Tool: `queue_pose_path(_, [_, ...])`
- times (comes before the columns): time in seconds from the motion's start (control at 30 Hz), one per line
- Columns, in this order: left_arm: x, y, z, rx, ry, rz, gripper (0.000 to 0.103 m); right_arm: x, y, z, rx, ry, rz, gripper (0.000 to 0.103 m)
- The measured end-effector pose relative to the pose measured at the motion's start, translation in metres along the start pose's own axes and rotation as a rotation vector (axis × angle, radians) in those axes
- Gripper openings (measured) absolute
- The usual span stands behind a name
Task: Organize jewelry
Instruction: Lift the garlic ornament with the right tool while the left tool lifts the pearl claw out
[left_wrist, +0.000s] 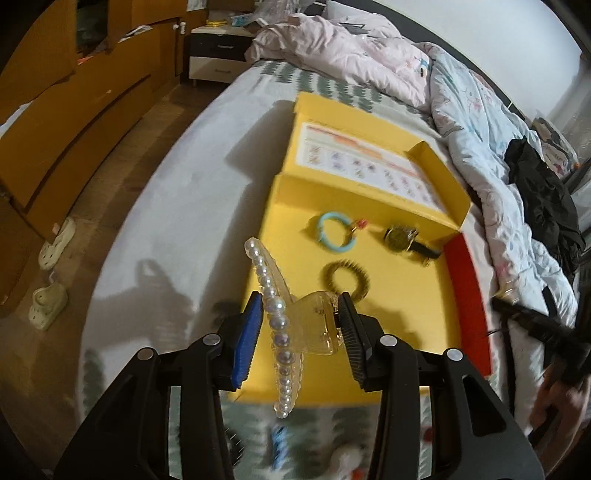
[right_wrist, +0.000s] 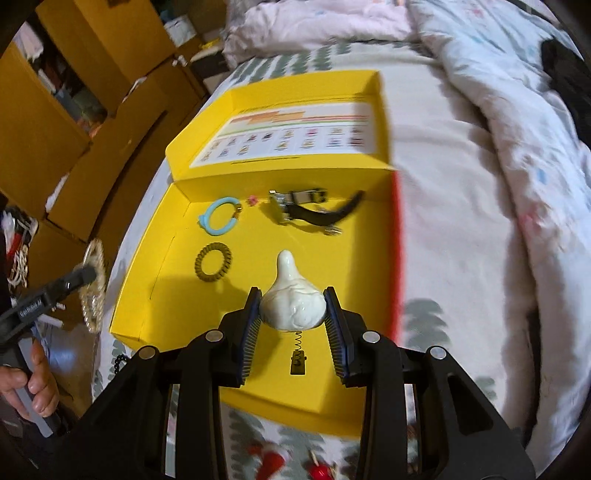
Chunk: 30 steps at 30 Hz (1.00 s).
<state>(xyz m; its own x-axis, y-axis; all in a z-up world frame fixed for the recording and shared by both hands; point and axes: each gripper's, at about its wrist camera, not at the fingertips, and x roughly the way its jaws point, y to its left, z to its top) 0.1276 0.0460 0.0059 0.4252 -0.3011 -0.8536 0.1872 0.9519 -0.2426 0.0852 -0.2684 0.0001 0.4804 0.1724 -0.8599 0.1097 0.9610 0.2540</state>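
Bedroom, patterned bedsheet (left_wrist: 177, 206), open yellow box (left_wrist: 295, 229) ahead of my tongs. Already in box: blue ring (left_wrist: 336, 232), watch (left_wrist: 402, 238), coiled hair tie (left_wrist: 345, 277). My left gripper (left_wrist: 301, 317) clamps pearl hair claw (left_wrist: 280, 325); right gripper (right_wrist: 291, 314) clamps white pendant (right_wrist: 291, 306) above box floor. Both not yet placed.

Warm indoor light falls from above and behind, casting dark, fairly sharp shadows of both rigs onto the pale bed sheet (left_wrist: 177, 229) at left and across the near floor of the yellow box (right_wrist: 258, 258). The box is strongly saturated, almost glowing. Fisheye bending curves the wooden cabinets (left_wrist: 55, 122) and blackens the corners. Motion blur smears the printed sheet (right_wrist: 295, 136) in the lid, the quilt (right_wrist: 498, 129) at right and the near edges. A glossy highlight sits on the white ornament (right_wrist: 291, 306).
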Motion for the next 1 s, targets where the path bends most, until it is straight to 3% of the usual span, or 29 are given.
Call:
queue_pose_path(0.23, [-0.021, 0.036, -0.018, -0.044, -0.025, 0.054, 0.042, -0.041, -0.055, -0.036, 0.101, -0.059, 0.005, 0.035])
queue_pose_path(0.43, [-0.012, 0.061, -0.029, -0.060, -0.008, 0.120, 0.042, -0.043, -0.087, -0.050, 0.154, -0.045, -0.036, 0.035])
queue_pose_path(0.67, [0.018, 0.098, -0.036, -0.135, 0.068, 0.166, 0.042, -0.009, -0.118, -0.054, 0.206, 0.017, -0.062, 0.035])
queue_pose_path(1.0, [0.050, 0.105, -0.042, -0.143, 0.149, 0.177, 0.042, 0.037, -0.128, -0.052, 0.209, 0.092, -0.040, 0.035])
